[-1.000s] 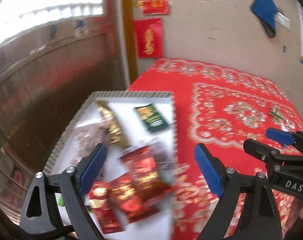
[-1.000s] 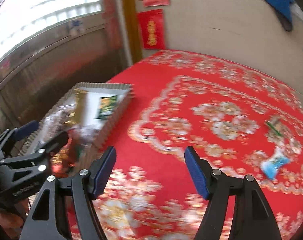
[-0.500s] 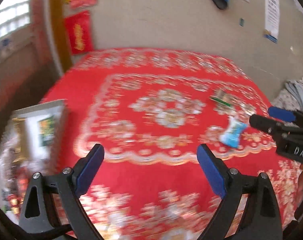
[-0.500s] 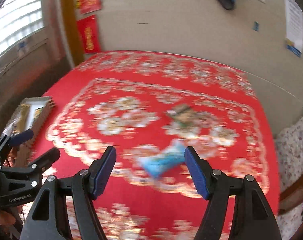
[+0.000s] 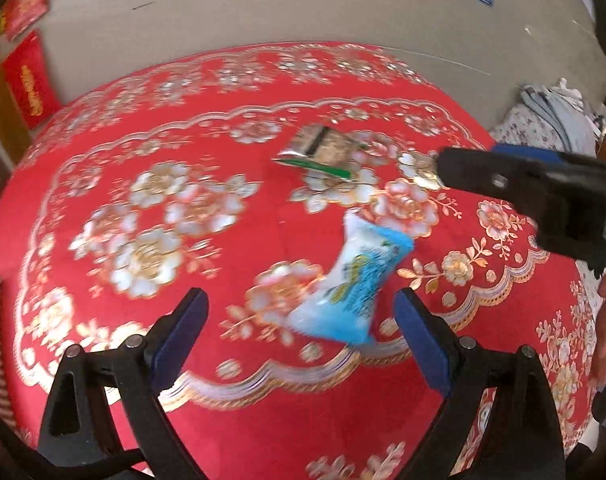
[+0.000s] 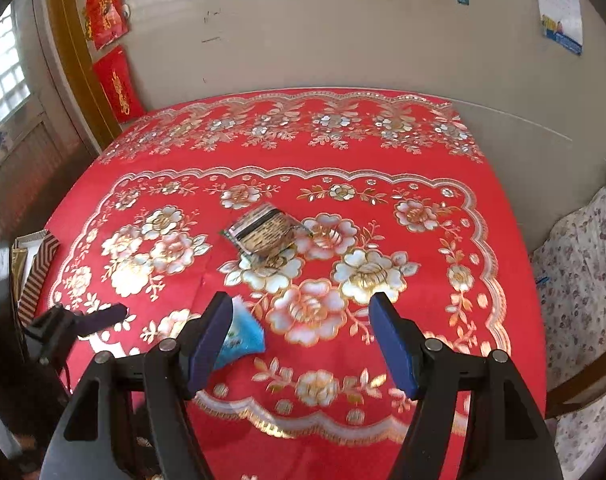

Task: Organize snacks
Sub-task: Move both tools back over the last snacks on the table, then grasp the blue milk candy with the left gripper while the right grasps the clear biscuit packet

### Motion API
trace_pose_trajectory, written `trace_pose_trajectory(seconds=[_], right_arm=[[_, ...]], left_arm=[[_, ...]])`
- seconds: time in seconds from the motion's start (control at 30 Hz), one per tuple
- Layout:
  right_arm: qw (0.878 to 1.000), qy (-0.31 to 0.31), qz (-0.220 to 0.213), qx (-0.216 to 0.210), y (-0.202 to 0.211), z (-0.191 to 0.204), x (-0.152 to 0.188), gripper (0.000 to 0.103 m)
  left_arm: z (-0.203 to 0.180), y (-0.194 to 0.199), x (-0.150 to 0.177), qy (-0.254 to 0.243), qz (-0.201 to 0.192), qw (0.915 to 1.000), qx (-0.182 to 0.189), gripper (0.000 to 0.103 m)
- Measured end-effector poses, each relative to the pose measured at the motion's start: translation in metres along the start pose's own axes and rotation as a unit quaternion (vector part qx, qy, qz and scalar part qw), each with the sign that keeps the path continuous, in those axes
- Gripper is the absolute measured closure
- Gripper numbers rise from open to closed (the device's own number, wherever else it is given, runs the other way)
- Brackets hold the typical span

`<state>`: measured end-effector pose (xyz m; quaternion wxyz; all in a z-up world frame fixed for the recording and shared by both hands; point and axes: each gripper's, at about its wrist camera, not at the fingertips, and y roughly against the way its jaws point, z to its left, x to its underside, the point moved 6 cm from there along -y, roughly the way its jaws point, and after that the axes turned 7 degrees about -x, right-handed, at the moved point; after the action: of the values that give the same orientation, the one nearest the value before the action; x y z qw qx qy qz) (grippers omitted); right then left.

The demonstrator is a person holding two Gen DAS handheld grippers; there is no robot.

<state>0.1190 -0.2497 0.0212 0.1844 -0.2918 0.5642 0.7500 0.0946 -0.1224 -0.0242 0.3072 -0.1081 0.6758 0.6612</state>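
A blue and white snack packet point(image 5: 353, 286) lies on the red flowered tablecloth point(image 5: 183, 152), between and just beyond the fingers of my open, empty left gripper point(image 5: 301, 326). In the right wrist view the packet point(image 6: 239, 340) is partly hidden behind my left finger. A clear packet with brown contents and a green edge point(image 5: 323, 152) lies farther back; it also shows in the right wrist view point(image 6: 263, 234). My right gripper point(image 6: 301, 342) is open and empty above the cloth. It reaches in from the right in the left wrist view point(image 5: 543, 188).
The corrugated snack tray point(image 6: 35, 268) sits at the table's far left edge. A beige wall point(image 6: 343, 32) with red hangings point(image 6: 117, 84) backs the table. A flowered fabric seat point(image 6: 579, 280) stands to the right.
Both grippers have swung right, away from the tray, and moved closer to the two packets. The blue packet now sits between the left gripper's fingers. Both stay open.
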Motion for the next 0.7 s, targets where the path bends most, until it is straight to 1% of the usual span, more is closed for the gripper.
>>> trace_pose_trajectory(seconds=[0.07,0.13,0.27,0.3,0.33,0.4,0.43,0.47,0.5,0.53,0.57,0.6,0.67,0.7], right_arm=[[1.000,0.005,0.005,0.000,-0.009,-0.003,-0.003,0.032],[1.000,0.010,0.010,-0.004,-0.016,-0.005,-0.005,0.032],[1.000,0.012,0.018,-0.004,-0.033,-0.007,-0.013,0.032],[1.000,0.008,0.020,-0.007,-0.037,-0.008,-0.016,0.032],[1.000,0.002,0.022,-0.012,-0.042,-0.008,-0.018,0.032],[1.000,-0.008,0.023,-0.020,-0.049,-0.008,-0.023,0.032],[0.999,-0.011,0.024,-0.026,-0.053,-0.007,-0.026,0.032],[0.999,-0.010,0.028,-0.035,-0.059,-0.004,-0.029,0.032],[0.999,-0.004,0.034,-0.041,-0.064,-0.001,-0.031,0.032],[0.998,0.009,0.039,-0.049,-0.070,0.003,-0.033,0.032],[0.997,0.028,0.045,-0.054,-0.075,0.008,-0.034,0.032],[0.996,0.042,0.049,-0.054,-0.079,0.010,-0.035,0.032],[0.993,0.094,0.058,-0.033,-0.091,0.015,-0.039,0.032],[0.992,0.110,0.062,-0.029,-0.095,0.015,-0.040,0.030]], left_arm=[[-0.007,-0.009,-0.003,-0.009,0.007,0.9999,0.008,0.009],[-0.011,-0.017,-0.006,-0.012,0.009,0.9999,0.005,0.009],[-0.011,-0.027,-0.013,-0.004,0.009,0.9997,0.021,0.009],[-0.011,-0.030,-0.014,-0.003,0.012,0.9997,0.023,0.012],[-0.009,-0.032,-0.014,-0.006,0.013,0.9997,0.021,0.015],[-0.004,-0.032,-0.015,-0.023,0.002,0.9997,-0.005,0.035],[0.001,-0.031,-0.015,-0.025,0.001,0.9997,-0.005,0.038],[0.004,-0.030,-0.015,-0.022,0.003,0.9997,-0.001,0.047],[0.011,-0.029,-0.015,-0.020,0.004,0.9998,-0.001,0.059],[0.018,-0.028,-0.014,-0.017,0.006,0.9998,-0.003,0.066],[0.023,-0.027,-0.013,-0.014,0.008,0.9999,-0.004,0.069],[0.029,-0.025,-0.011,-0.009,0.012,0.9999,0.002,0.069],[0.042,-0.022,-0.007,0.000,0.013,0.9999,0.003,0.069],[0.046,-0.022,-0.004,0.002,0.012,0.9999,0.001,0.069]])
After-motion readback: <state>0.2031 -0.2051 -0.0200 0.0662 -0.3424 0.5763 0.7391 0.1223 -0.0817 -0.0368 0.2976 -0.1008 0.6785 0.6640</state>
